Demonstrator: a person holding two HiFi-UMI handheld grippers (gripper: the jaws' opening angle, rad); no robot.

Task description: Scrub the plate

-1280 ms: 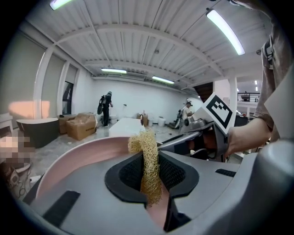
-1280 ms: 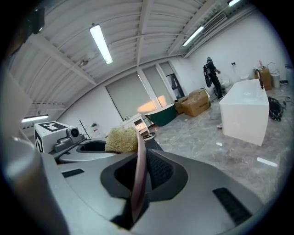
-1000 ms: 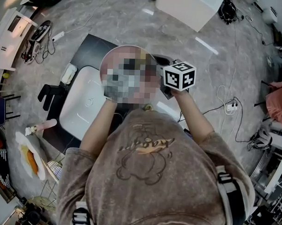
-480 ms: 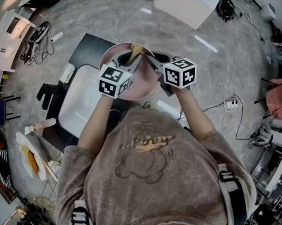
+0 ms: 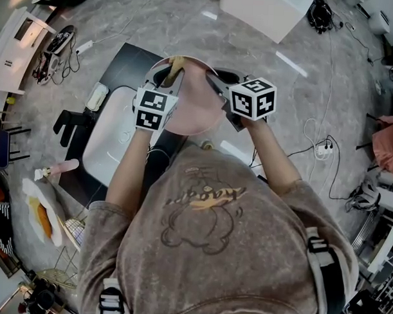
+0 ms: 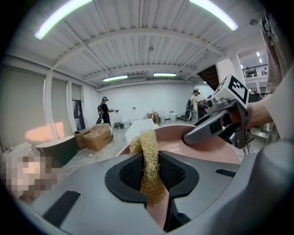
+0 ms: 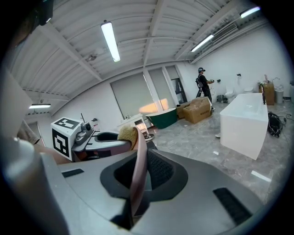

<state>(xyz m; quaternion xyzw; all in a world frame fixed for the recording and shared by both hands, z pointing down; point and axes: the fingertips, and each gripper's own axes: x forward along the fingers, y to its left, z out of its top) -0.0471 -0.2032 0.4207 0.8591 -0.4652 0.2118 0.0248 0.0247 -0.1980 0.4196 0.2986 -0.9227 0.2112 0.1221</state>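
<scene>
A pink plate (image 5: 193, 101) is held up in the air above the white sink (image 5: 108, 143). My right gripper (image 5: 215, 89) is shut on the plate's rim; in the right gripper view the plate (image 7: 138, 176) stands edge-on between the jaws. My left gripper (image 5: 168, 78) is shut on a yellow mesh scrubber (image 5: 175, 64), which lies against the plate's far left rim. In the left gripper view the scrubber (image 6: 149, 160) sticks up between the jaws with the plate (image 6: 183, 149) right behind it. The left gripper's marker cube (image 7: 65, 134) shows in the right gripper view.
The sink sits in a black counter (image 5: 126, 64). A soap dish (image 5: 95, 98) lies at the sink's left edge, a pink bottle (image 5: 57, 171) nearer me. A white tub (image 5: 263, 10) and floor cables (image 5: 316, 141) lie beyond. People stand far off in the room (image 6: 104, 110).
The left gripper with the scrubber has slid up and left along the plate, from its upper middle to its far left rim. The right gripper holds the plate almost still.
</scene>
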